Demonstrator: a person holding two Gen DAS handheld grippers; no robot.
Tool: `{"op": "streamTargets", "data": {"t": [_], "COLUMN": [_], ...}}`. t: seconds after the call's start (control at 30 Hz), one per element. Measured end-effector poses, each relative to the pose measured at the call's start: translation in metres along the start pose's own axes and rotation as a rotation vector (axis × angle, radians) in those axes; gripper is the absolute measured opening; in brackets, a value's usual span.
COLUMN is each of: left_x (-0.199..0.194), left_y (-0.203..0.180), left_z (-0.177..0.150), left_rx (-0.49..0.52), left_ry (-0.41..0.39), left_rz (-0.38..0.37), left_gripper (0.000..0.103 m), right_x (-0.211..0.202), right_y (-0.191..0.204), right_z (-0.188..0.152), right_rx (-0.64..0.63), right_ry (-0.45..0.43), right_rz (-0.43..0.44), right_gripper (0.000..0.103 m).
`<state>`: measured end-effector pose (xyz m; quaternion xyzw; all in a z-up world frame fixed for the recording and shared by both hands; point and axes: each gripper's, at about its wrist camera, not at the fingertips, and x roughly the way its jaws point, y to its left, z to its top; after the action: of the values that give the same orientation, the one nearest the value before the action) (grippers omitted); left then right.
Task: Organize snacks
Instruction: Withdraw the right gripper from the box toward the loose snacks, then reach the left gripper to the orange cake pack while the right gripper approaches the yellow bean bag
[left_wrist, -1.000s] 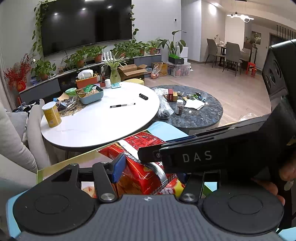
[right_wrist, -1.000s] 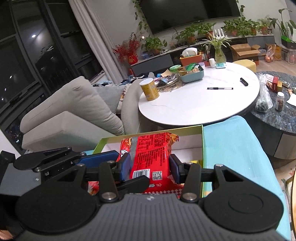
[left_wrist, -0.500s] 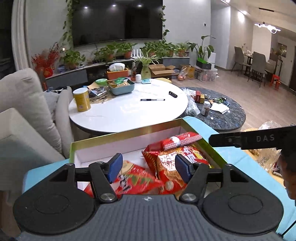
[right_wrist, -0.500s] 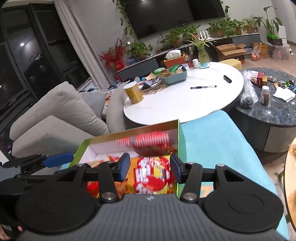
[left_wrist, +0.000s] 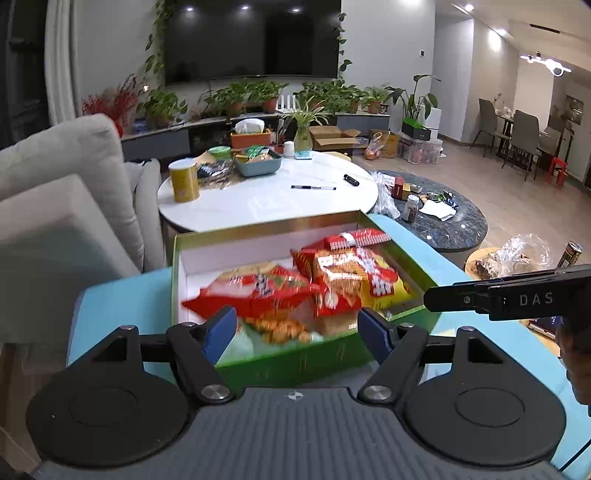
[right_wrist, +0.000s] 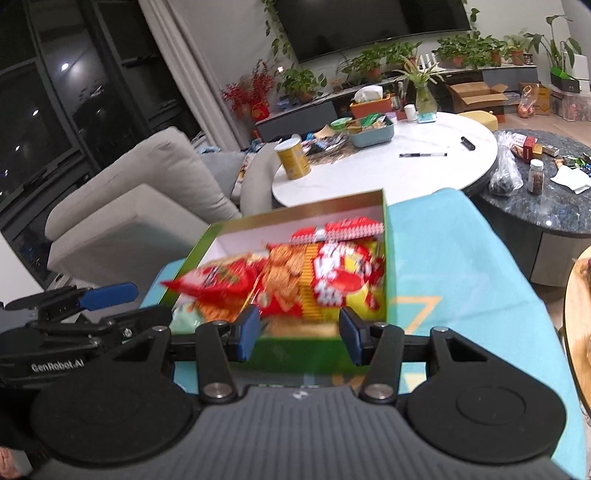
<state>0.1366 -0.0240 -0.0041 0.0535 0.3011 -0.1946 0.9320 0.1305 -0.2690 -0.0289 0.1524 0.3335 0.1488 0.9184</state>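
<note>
I have the turquoise bench under both cameras, and on it, filling most of its middle, sits the open green box with its white inner walls showing at the far side. Inside the box the red-and-yellow snack bag lies against the right wall, its crimped top edge up against the far right corner, and the red snack bag lies beside it toward the left wall; more packets sit under them near the front wall, too blurred for me to name. My left gripper hangs over the box's near edge with its jaws opening, nothing between them. My right gripper is also at the near edge, its blue pads standing apart in a narrow gap with only the box's front wall seen past them and nothing pinched. Beyond the bench stands the white round table with a yellow canister near its left edge.
</note>
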Motion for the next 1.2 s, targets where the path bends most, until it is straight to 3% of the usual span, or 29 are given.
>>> {"op": "streamTargets", "data": {"t": [0.23, 0.63, 0.9, 1.2], "left_x": [-0.022, -0.057, -0.063, -0.059], "left_y": [0.007, 0.010, 0.013, 0.006], "left_z": [-0.018, -0.084, -0.108, -0.118], "left_rx": [-0.019, -0.060, -0.162, -0.164], "left_ry": [0.013, 0.090, 0.179, 0.229], "left_rz": [0.017, 0.084, 0.130, 0.159], "left_gripper": [0.070, 0.073, 0.073, 0.073], "right_x": [-0.008, -0.015, -0.017, -0.019], "right_y": [0.006, 0.020, 0.032, 0.034], "right_z": [-0.021, -0.067, -0.082, -0.086], "right_rx": [0.003, -0.036, -0.053, -0.052], "right_ry": [0.034, 0.126, 0.130, 0.118], "right_rz": [0.006, 0.009, -0.019, -0.064], "right_gripper": [0.051, 0.053, 0.055, 0.055]}}
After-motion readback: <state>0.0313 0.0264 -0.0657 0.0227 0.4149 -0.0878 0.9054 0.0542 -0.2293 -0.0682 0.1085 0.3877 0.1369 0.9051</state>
